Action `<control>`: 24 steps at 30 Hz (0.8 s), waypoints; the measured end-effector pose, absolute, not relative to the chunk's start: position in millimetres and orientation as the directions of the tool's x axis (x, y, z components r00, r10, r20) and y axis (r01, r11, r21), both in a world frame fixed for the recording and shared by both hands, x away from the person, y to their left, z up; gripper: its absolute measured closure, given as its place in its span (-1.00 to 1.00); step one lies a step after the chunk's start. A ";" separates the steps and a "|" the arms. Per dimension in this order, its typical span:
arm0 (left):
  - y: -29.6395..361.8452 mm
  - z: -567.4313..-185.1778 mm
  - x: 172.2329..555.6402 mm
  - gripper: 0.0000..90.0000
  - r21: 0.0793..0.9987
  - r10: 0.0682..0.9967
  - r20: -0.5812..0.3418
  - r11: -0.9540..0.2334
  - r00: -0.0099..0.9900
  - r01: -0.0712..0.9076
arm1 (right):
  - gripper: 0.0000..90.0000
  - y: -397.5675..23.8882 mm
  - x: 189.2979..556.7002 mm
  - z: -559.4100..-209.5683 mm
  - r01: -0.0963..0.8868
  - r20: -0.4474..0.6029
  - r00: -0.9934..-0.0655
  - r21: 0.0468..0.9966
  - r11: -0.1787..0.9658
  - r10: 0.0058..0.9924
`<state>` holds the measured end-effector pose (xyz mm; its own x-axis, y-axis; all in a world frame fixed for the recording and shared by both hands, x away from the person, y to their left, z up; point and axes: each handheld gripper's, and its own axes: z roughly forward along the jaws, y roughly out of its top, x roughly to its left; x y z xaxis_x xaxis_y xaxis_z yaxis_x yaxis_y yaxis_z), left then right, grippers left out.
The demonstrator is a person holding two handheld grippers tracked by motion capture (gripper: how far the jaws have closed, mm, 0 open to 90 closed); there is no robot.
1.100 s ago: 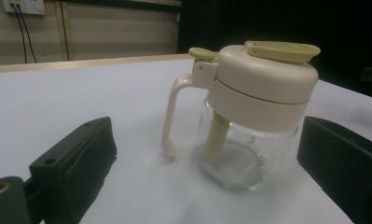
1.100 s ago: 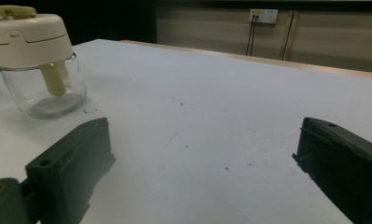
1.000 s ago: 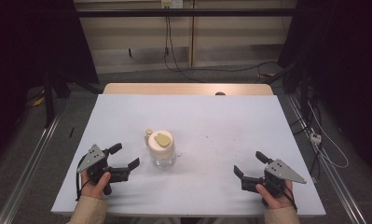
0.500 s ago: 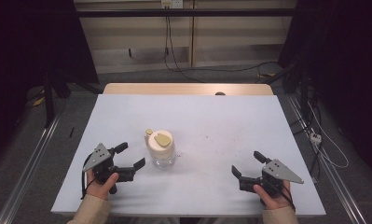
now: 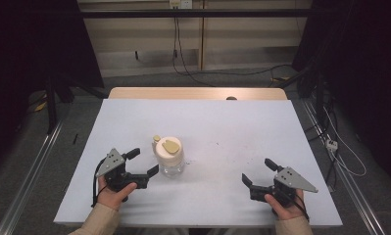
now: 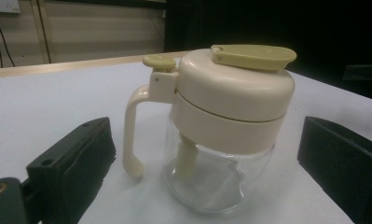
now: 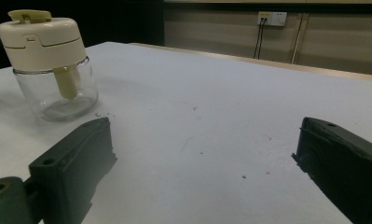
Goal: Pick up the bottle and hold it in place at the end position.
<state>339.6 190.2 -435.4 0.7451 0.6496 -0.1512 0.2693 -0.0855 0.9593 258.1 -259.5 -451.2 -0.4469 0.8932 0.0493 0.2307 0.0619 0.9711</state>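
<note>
A small glass jar [image 5: 169,155] with a cream lid, a side handle and an olive flip cap stands upright on the white table [image 5: 232,127], left of centre. My left gripper [image 5: 143,162] is open just left of the jar, its jaws pointing at it. In the left gripper view the jar [image 6: 221,130] stands close ahead between the two spread jaws, untouched. My right gripper [image 5: 257,171] is open near the front right of the table, with nothing between its jaws. The right gripper view shows the jar [image 7: 53,65] farther off at upper left.
A strip of wooden tabletop [image 5: 198,93] runs along the far edge. Cables [image 5: 340,152] lie on the floor to the right, and a metal rail [image 5: 26,181] runs along the left. A few small specks [image 7: 244,176] dot the white surface.
My left gripper has moved right, closer to the jar. The right gripper has shifted slightly left. Both stay open.
</note>
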 end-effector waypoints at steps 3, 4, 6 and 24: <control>188.1 -435.6 340.5 -0.93 0.958 0.651 -0.143 -0.100 0.746 0.270 | -0.92 -260.1 258.1 -450.8 0.225 0.045 -0.447 0.972 0.064 0.893; 187.2 -435.5 340.7 -0.93 0.957 0.652 -0.143 -0.099 0.745 0.271 | -0.92 -260.3 257.9 -450.7 0.225 0.043 -0.446 0.972 0.065 0.894; 185.8 -435.5 341.2 -0.93 0.957 0.655 -0.141 -0.103 0.743 0.272 | -0.92 -260.8 257.5 -450.6 0.227 0.043 -0.448 0.972 0.067 0.893; 170.6 -437.8 344.6 -0.90 0.947 0.651 -0.114 -0.158 0.751 0.281 | -0.92 -264.6 256.0 -449.3 0.219 0.040 -0.441 0.973 0.065 0.896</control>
